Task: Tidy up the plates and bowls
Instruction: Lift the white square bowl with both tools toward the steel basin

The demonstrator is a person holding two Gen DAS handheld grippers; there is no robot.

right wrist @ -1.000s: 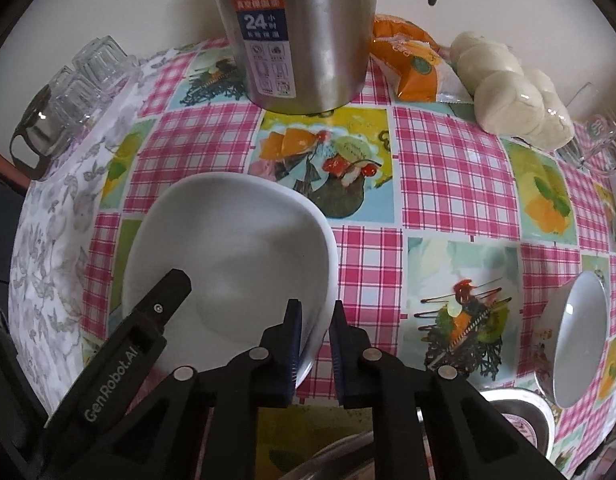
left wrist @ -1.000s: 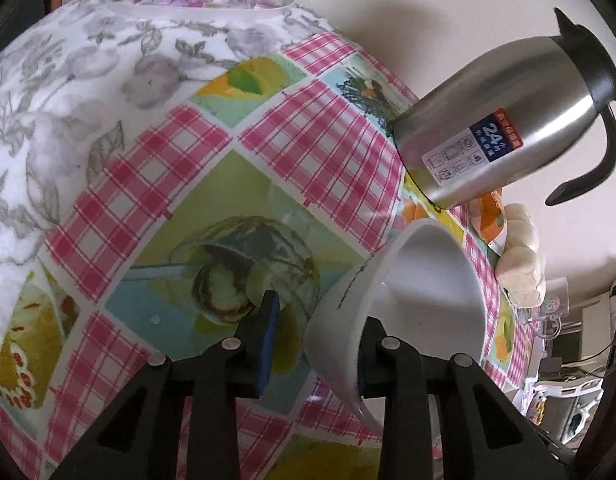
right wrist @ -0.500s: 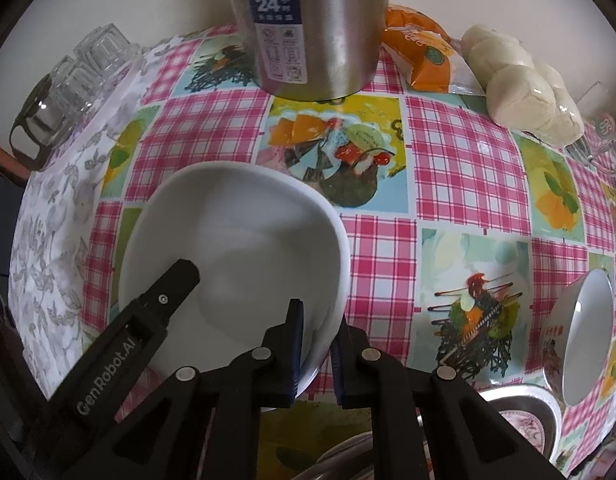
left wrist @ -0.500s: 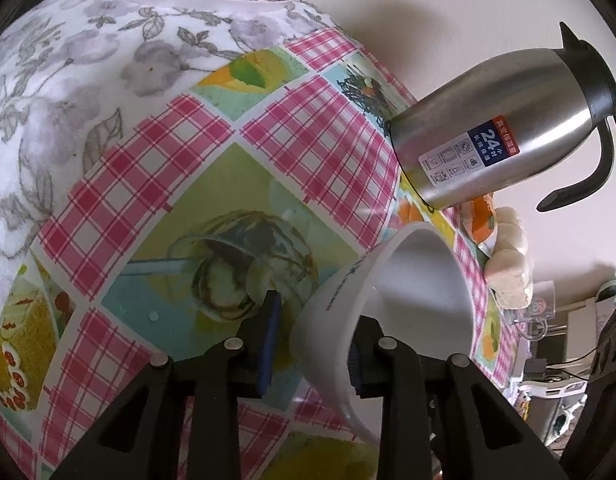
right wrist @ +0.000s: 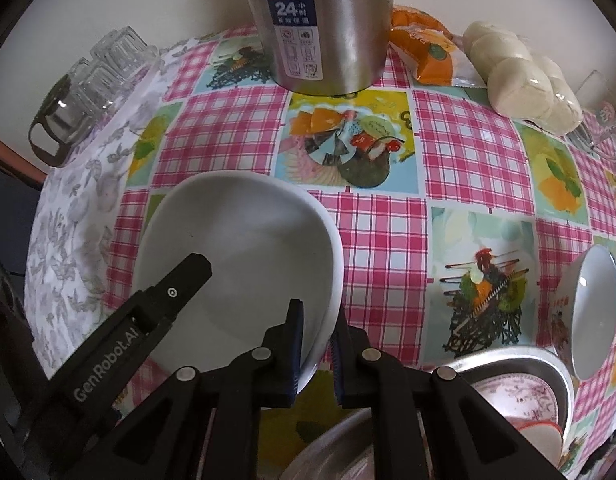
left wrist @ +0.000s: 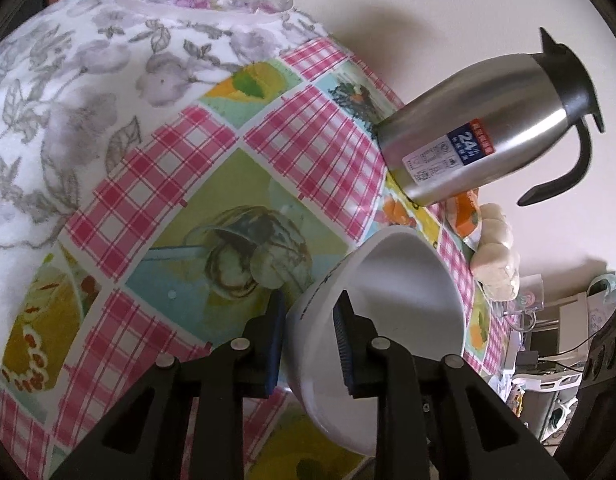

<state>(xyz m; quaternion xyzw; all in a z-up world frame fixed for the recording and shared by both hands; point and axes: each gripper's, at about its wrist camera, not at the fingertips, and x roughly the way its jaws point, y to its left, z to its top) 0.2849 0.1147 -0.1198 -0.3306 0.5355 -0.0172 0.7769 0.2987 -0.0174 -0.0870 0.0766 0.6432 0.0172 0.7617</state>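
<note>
A large white bowl (right wrist: 243,248) is held over the checked tablecloth by both grippers. My right gripper (right wrist: 318,342) is shut on its near right rim. My left gripper (left wrist: 310,342) is shut on the opposite rim; the bowl also shows in the left wrist view (left wrist: 404,280), tilted. The left gripper's body reaches into the right wrist view (right wrist: 167,300) over the bowl. A smaller patterned bowl (right wrist: 592,308) sits at the right. Metal basins with a floral plate (right wrist: 512,392) lie at the near right.
A steel thermos jug (right wrist: 324,24) stands at the back centre, also in the left wrist view (left wrist: 488,128). Upturned glasses (right wrist: 91,80) sit at the back left. An orange packet (right wrist: 424,48), bagged buns (right wrist: 524,76) and a glass mug (right wrist: 604,120) lie at the back right.
Both grippers keep their hold on the white bowl. The bowl has shifted slightly toward the back of the table, closer to the thermos.
</note>
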